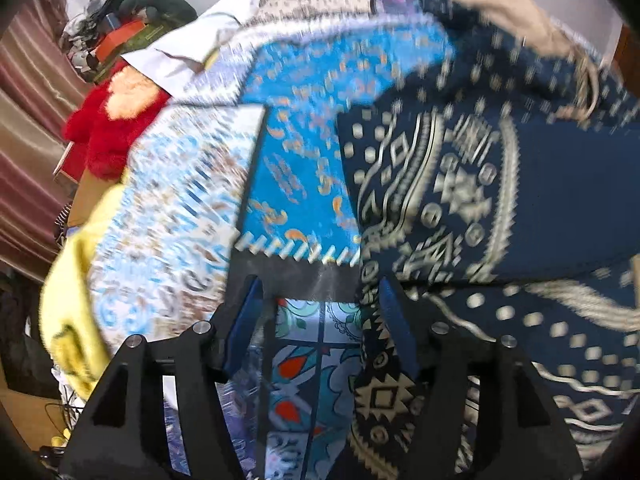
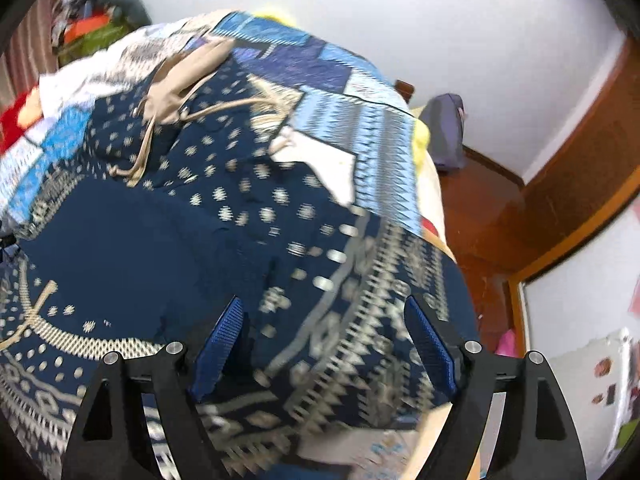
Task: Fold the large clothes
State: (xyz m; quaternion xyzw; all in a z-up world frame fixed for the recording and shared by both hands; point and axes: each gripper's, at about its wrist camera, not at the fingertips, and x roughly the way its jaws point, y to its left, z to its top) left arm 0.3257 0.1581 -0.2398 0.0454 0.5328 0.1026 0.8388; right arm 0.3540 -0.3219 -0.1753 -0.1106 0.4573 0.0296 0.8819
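Left hand-held gripper [image 1: 320,320]: jaws apart, nothing gripped, above patchwork quilt [image 1: 304,92]. Right hand-held gripper [image 2: 324,344]: jaws wide, empty. Navy patterned garment [image 2: 168,240]: spread on quilt, beige drawstrings [image 2: 180,96] at far end.

My left tongs [image 1: 320,320] are matte black plastic, with two angular arms that have triangular cut-outs. Each arm carries two round silver screws [image 1: 134,340] near the top. The fingers wear blue pads [image 1: 244,320] on their inner faces. My right tongs [image 2: 326,340] are built the same: black frame, silver screws [image 2: 472,347], and blue pads [image 2: 430,344] with a fine ribbed grip texture.
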